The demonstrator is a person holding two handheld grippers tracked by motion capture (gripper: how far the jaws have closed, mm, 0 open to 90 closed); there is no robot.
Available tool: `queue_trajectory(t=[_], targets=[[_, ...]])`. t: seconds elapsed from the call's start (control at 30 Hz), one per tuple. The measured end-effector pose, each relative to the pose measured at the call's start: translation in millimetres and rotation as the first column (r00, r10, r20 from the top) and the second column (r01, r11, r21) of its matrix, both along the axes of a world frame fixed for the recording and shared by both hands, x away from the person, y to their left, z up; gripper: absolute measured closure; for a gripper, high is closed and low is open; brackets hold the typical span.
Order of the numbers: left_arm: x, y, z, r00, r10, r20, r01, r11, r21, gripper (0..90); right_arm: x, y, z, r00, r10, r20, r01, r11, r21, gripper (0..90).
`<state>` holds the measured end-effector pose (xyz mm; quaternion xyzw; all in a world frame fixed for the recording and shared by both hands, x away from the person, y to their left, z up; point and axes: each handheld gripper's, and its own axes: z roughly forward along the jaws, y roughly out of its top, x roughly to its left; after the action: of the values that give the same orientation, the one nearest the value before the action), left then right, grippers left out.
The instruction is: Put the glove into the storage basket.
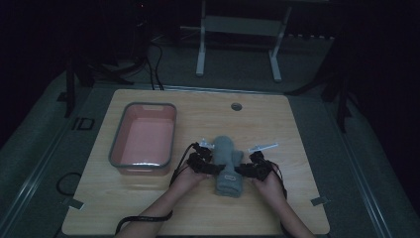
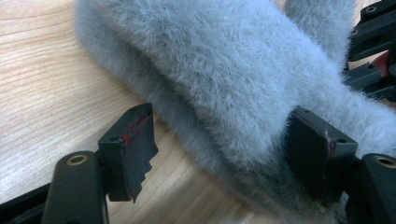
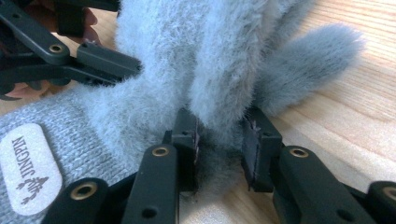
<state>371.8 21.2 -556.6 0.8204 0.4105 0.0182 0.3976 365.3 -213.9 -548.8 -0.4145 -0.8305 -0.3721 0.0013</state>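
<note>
Grey fluffy mitten with knitted cuff [image 1: 227, 166]: lies on my light wooden bench [image 1: 277, 119], near its front edge, cuff end toward me, between my two hands.
Cuff patch: a pale oval label [image 3: 29, 168] printed "JINGPIN" sits on the ribbed cuff.
Left tongs [image 2: 224, 163]: released; jaws spread wide astride the fluffy edge of the mitten, the right-hand jaw against the fur, the other standing clear over the bench.
Right tongs [image 3: 219, 144]: clenched on a fold of the mitten's fur near the thumb; both jaws press into the pile.
Pink rectangular plastic tub with grey rim [image 1: 118, 144]: stands on the bench to the left of the mitten, apart from it.
</note>
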Motion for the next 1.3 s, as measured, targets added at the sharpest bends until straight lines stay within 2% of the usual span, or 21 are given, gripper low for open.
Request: queue_trajectory(t=[0.03,0.07,0.13,0.23,0.27,0.33,0.37,0.47,0.5,0.63,0.8,0.87,0.9,0.93,0.97,1.0,1.03,1.13,1.17,1.2,1.3], targets=[[0.0,0.0,0.0,1.0,0.0,0.0,0.0,1.0,0.0,32.2,0.0,0.0,0.0,1.0,0.0,0.0,0.0,1.0,0.0,70.1],[2.2,-0.7,0.3,0.9996,-0.014,-0.023,0.014,0.9997,-0.018,35.3,1.0,0.5,0.4,1.0,0.007,-0.001,-0.007,1.0,-0.004,70.7],[3.9,-1.9,0.0,0.9987,-0.032,-0.04,0.03,0.9989,-0.036,41.8,1.8,0.4,0.3,0.9999,0.01,-0.002,-0.01,1.0,-0.003,71.2],[4.4,-2.5,-1.8,0.9978,-0.035,-0.056,0.032,0.9974,-0.064,53.7,2.7,-0.5,-0.1,0.9999,0.01,-0.01,-0.01,1.0,0.006,71.7],[4.1,-2.6,-4.2,0.997,-0.031,-0.071,0.024,0.995,-0.096,56.9,2.9,-0.9,-0.4,0.9999,0.006,-0.013,-0.006,1.0,0.011,72.1],[3.9,-2.8,-4.9,0.9964,-0.032,-0.079,0.024,0.994,-0.106,59.5,2.8,-1.0,-0.3,0.9999,0.006,-0.014,-0.006,1.0,0.014,72.6],[4.2,-2.8,-5.0,0.9957,-0.041,-0.083,0.031,0.9925,-0.118,65.0,1.8,-0.2,0.1,0.9999,0.011,0.0,-0.011,1.0,0.011,74.3],[3.8,-3.1,-2.9,0.9959,-0.049,-0.076,0.04,0.9924,-0.116,71.1,0.2,0.1,0.3,1.0,0.003,0.009,-0.003,1.0,0.014,76.7],[3.4,-3.4,-1.5,0.9963,-0.051,-0.069,0.043,0.9928,-0.112,75.8,-2.5,0.2,2.0,0.9996,-0.001,0.028,0.0,1.0,0.016,78.9],[1.6,-2.9,5.3,0.9969,-0.055,-0.055,0.048,0.9902,-0.131,78.6,-4.9,-1.7,5.8,0.9991,0.005,0.043,-0.006,1.0,0.028,80.5],[-1.5,-2.7,20.0,0.9972,-0.065,-0.037,0.058,0.9853,-0.161,79.4,-7.2,-8.0,15.6,0.9989,0.006,0.046,-0.009,0.997,0.074,81.4],[-3.4,-2.7,28.7,0.9971,-0.074,-0.019,0.07,0.9855,-0.155,79.5,-7.8,-10.6,21.1,0.9986,0.004,0.052,-0.009,0.996,0.094,81.5],[-5.0,-2.5,38.5,0.9968,-0.08,0.004,0.08,0.9855,-0.15,79.8,-8.3,-12.5,27.3,0.9979,0.002,0.065,-0.009,0.993,0.116,81.6],[-5.0,-2.5,38.5,0.9968,-0.08,0.004,0.08,0.9855,-0.15,79.8,-8.8,-12.8,31.2,0.9977,0.001,0.067,-0.009,0.992,0.122,81.6],[-5.9,-1.5,47.9,0.9964,-0.082,0.02,0.084,0.9861,-0.144,79.9,-9.1,-13.1,34.7,0.9974,-0.001,0.073,-0.009,0.991,0.131,81.7],[-5.9,-1.5,47.9,0.9964,-0.082,0.02,0.084,0.9861,-0.144,79.9,-9.4,-13.1,38.2,0.997,-0.002,0.077,-0.009,0.99,0.137,81.8],[-6.4,-0.3,56.6,0.9954,-0.089,0.035,0.093,0.9865,-0.135,79.9,-9.8,-12.7,42.0,0.9965,-0.002,0.083,-0.009,0.99,0.14,81.8],[-5.9,2.8,65.0,0.9951,-0.093,0.034,0.097,0.9848,-0.144,79.9,-10.9,-11.5,53.3,0.9953,0.001,0.097,-0.016,0.987,0.16,81.9],[-5.6,4.2,69.0,0.9946,-0.095,0.04,0.1,0.9843,-0.146,79.9,-10.9,-11.5,53.3,0.9953,0.001,0.097,-0.016,0.987,0.16,81.9],[-4.8,7.0,77.6,0.9936,-0.1,0.053,0.107,0.9842,-0.141,80.0,-11.3,-10.2,61.5,0.9942,0.006,0.108,-0.024,0.985,0.171,81.9],[-2.8,11.8,90.1,0.9914,-0.108,0.075,0.117,0.9838,-0.136,79.9,-11.0,-6.0,73.5,0.9912,0.007,0.133,-0.031,0.983,0.18,82.0]])
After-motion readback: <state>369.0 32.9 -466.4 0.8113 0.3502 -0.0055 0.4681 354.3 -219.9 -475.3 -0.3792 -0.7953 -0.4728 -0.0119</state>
